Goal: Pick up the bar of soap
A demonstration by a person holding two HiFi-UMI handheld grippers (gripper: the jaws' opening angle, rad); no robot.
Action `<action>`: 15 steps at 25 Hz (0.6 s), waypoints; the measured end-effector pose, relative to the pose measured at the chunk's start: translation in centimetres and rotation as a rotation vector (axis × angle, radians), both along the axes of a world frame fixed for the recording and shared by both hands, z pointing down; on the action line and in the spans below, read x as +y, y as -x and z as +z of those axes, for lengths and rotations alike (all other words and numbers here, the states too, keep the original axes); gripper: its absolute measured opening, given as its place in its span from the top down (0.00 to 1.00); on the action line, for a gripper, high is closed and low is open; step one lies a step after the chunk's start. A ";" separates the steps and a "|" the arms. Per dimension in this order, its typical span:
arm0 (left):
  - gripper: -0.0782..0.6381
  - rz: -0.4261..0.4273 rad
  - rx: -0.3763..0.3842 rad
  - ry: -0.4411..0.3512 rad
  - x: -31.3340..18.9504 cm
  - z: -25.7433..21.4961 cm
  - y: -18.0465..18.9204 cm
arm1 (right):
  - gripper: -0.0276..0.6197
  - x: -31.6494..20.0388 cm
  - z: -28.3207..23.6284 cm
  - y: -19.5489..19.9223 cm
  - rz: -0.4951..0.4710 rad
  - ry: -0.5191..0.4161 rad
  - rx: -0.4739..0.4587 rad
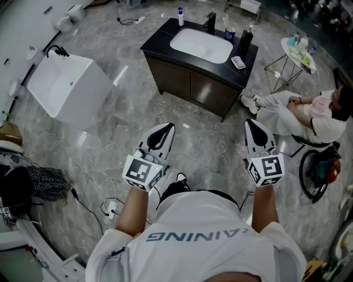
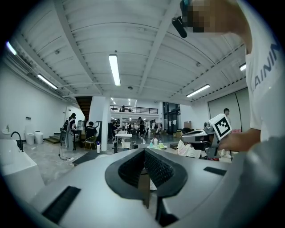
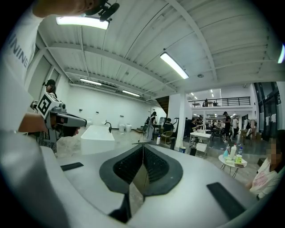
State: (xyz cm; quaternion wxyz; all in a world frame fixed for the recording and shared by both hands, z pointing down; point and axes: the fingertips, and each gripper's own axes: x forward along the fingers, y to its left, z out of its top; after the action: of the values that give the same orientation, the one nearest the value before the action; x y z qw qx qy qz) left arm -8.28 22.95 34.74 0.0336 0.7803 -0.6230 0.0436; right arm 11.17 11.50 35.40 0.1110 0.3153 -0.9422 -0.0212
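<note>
A small pale bar of soap lies in a dish on the right end of the black vanity top, beside the white sink basin. The vanity stands a few steps ahead of me. My left gripper and right gripper are held side by side at waist height, pointing forward, far short of the vanity. The left gripper has its jaws together with nothing between them. My right gripper is also shut and empty. Each shows in the other's view as the right gripper and left gripper.
On the vanity stand a faucet, a bottle, a cup and a black dispenser. A white bathtub stands left. A seated person, a side table and a wheel are right. Cables lie on the floor.
</note>
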 end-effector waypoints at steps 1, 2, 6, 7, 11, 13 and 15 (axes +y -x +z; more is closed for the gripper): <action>0.89 -0.001 0.005 -0.001 -0.1 0.2 1.1 | 0.93 -0.2 -0.1 1.1 -0.003 0.008 -0.001; 0.89 -0.003 0.012 -0.003 -0.2 0.4 2.2 | 0.93 -0.4 -0.2 2.1 -0.005 0.013 0.000; 0.89 -0.022 0.040 -0.008 -0.4 1.3 6.5 | 0.93 -1.4 -0.4 6.1 -0.005 -0.002 0.019; 0.89 -0.029 0.045 -0.009 -0.5 1.5 7.5 | 0.93 -1.6 -0.3 7.0 -0.007 -0.003 0.021; 0.89 -0.048 0.061 -0.019 -0.5 1.5 10.3 | 0.93 -1.8 -0.1 9.9 -0.025 -0.005 0.034; 0.89 -0.045 0.061 -0.024 -0.9 1.3 11.0 | 0.93 -2.1 -0.2 10.7 -0.024 -0.004 0.033; 0.89 -0.036 0.056 -0.023 -1.8 1.2 11.5 | 0.93 -2.7 -0.2 11.2 -0.019 -0.002 0.031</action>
State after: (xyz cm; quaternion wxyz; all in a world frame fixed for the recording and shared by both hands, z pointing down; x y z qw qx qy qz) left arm -19.75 21.20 35.92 0.0426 0.7702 -0.6362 0.0139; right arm -0.04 8.78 35.18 0.1250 0.3062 -0.9433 -0.0279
